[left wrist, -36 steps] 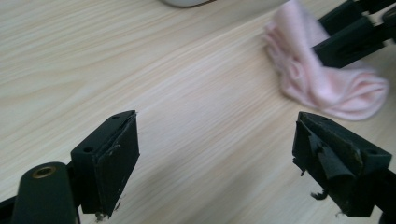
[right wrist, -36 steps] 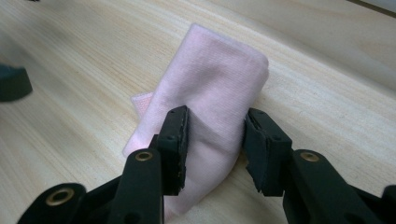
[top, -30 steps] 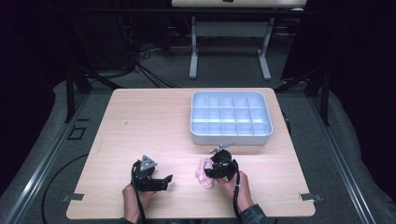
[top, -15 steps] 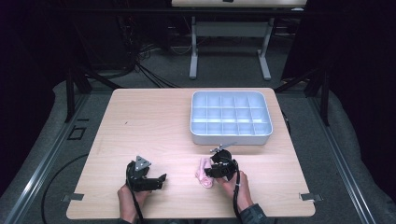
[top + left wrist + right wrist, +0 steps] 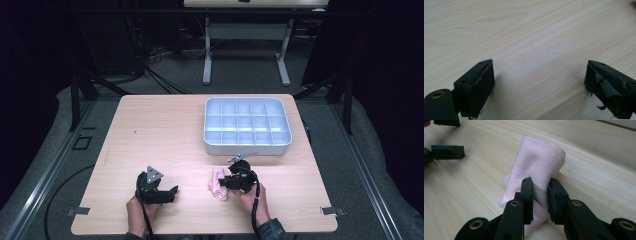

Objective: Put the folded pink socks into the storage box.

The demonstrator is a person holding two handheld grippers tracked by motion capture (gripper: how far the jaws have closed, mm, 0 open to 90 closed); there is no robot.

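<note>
1. Table [image 5: 165, 130]: light wood top, seen from the high view; the items below are carried on it.
2. Tray [image 5: 247, 146]: pale grey, divided into a grid of small compartments, set toward the far right part of the table; contents cannot be made out.
3. Cloth [image 5: 534, 167]: pink, folded or rolled, laid on the table near the front edge, just in front of the tray [image 5: 217, 184].
4. Right gripper [image 5: 541, 195]: held in the person's right hand [image 5: 252, 200]; its jaws are pressed onto a fold of the cloth, which is pinched between them.
5. Left gripper [image 5: 539, 85]: held in the left hand [image 5: 137, 212] near the front left of the table, well apart from the cloth; its jaws are spread wide over bare wood, with nothing between them [image 5: 167, 192].
</note>
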